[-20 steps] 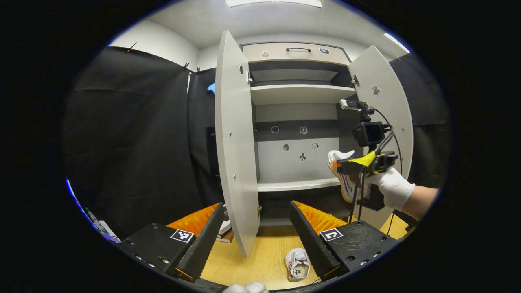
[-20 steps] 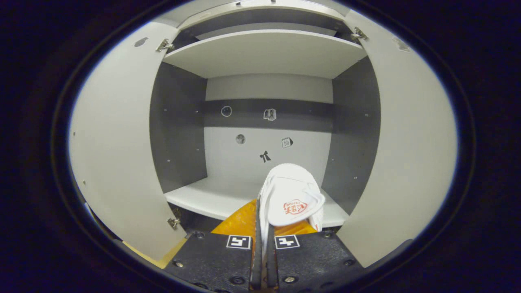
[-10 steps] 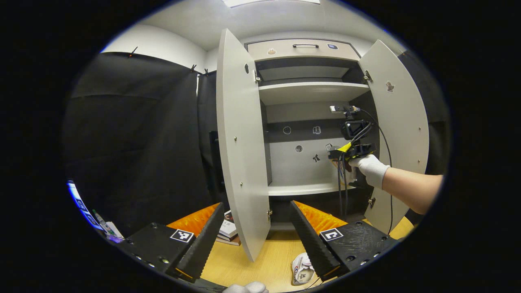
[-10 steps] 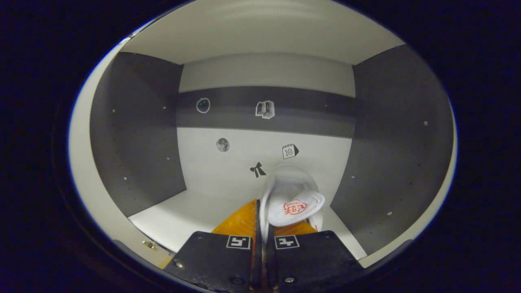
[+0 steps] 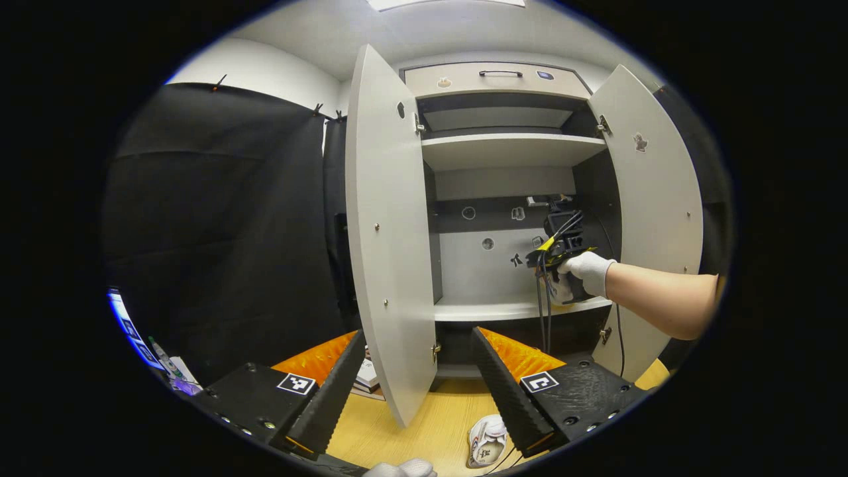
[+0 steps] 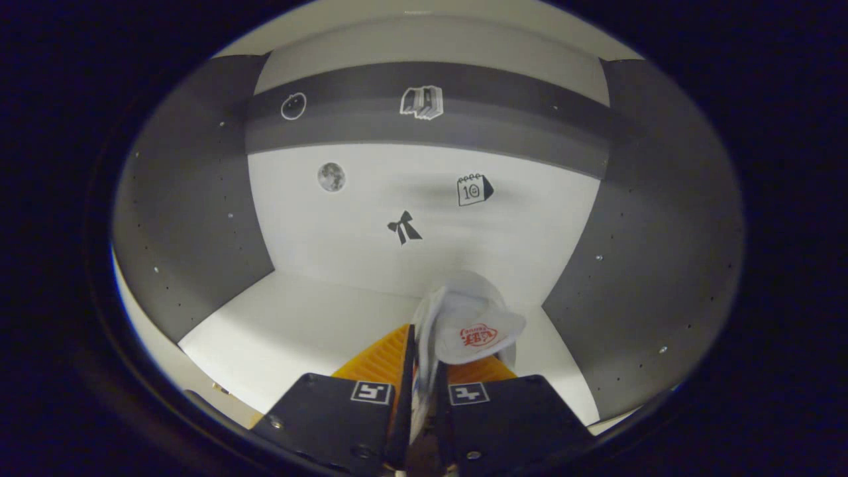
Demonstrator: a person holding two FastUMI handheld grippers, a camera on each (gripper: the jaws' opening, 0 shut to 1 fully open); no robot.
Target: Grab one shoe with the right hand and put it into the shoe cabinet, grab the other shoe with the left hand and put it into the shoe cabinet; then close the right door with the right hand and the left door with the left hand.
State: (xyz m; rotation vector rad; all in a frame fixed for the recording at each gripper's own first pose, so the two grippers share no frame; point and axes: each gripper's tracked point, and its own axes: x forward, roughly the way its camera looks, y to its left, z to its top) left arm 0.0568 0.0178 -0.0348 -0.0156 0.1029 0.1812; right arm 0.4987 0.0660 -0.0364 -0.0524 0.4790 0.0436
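Pinched between the closed jaws of the right gripper (image 6: 421, 371), a white shoe (image 6: 467, 324) is held over the cabinet shelf (image 6: 298, 324); the other shoe (image 5: 487, 440) is left on the bench (image 5: 424, 424) by the open-jawed left gripper (image 5: 417, 371).

Right tool (image 6: 424, 371): pushing deeper into the cabinet (image 5: 510, 149), dropping toward the shelf (image 6: 298, 324).
Shoe (image 6: 467, 321): riding in, clamped, nearing the back wall (image 6: 397, 205).

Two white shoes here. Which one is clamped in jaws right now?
The shoe inside the cabinet, pinched in the right gripper over the shelf. The other shoe lies free on the wooden floor, below the open left gripper.
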